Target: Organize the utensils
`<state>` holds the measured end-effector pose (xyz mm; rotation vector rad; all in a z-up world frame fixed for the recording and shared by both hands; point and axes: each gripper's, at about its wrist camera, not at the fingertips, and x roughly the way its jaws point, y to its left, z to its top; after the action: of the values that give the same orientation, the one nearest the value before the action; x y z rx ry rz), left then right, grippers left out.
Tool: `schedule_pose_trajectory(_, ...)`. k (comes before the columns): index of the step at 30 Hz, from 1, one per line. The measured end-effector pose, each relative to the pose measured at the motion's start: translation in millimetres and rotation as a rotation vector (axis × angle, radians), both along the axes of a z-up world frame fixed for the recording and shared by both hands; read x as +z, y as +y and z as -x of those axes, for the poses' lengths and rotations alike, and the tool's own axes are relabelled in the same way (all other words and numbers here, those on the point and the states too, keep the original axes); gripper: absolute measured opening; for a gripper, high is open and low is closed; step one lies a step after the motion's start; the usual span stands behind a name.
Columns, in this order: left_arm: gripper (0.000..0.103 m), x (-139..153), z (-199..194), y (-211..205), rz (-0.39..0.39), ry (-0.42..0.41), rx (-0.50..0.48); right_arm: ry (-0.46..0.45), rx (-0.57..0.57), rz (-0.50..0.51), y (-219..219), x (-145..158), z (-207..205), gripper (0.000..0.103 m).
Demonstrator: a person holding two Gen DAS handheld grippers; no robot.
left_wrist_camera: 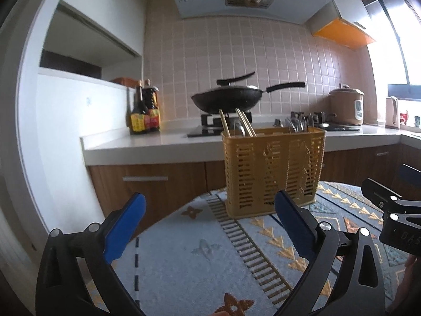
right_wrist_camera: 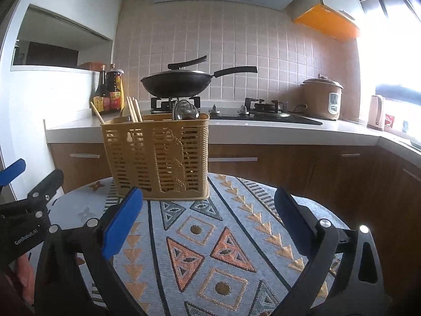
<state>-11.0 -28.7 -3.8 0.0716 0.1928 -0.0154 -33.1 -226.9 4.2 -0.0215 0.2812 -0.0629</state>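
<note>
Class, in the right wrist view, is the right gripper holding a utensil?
No, the right gripper is open with only tablecloth between its fingers.

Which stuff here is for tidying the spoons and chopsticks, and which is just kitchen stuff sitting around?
For the job:
yellow basket
chopsticks
metal spoons
left tool, open
right tool, open

Just sitting around:
black wok
sauce bottles
rice cooker
kettle
patterned cloth

Blown-out window point(right_wrist_camera: 389, 52) glare at right, fisheye-bent edges, perhaps slightly soft
</note>
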Motion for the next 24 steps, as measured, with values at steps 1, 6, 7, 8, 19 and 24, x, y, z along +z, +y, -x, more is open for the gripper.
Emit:
schedule_pose_trajectory(1,0.095,0.1,-0.3,0.2,0.002,0.001,-0.001,-0.004,-0.001,0.003,0.3,0.0,0.8,0.095)
schedule_pose_trajectory(6,0.095,0.4,3.4,2.2,0.009,-0.018,0.018,-0.027,-0.009,0.019,2.2,1.3,5.3,0.095)
schedule_pose_trajectory(7,0.095,0.3,3.3,2.6,0.011,-0.017,0.021,-0.030,-0.011,0.022,2.7,1.5,5.8,0.095)
schedule_pose_trajectory(8,0.095,0.3,2.8,2.8,0.014,-0.015,0.021,-0.034,-0.011,0.023,3.0,1.7,6.5,0.095)
schedule_pose_trajectory(19,0.095,-0.3,1.7,2.9,0.017,-0.007,0.017,-0.030,0.001,-0.001,-0.8,2.5,5.4,0.095)
schedule_pose_trajectory(24,0.095,-1.0,-0.7,-1.0,-0.004,0.005,0.033,-0.028,0.008,0.009,1.6,2.1,5.7,0.095)
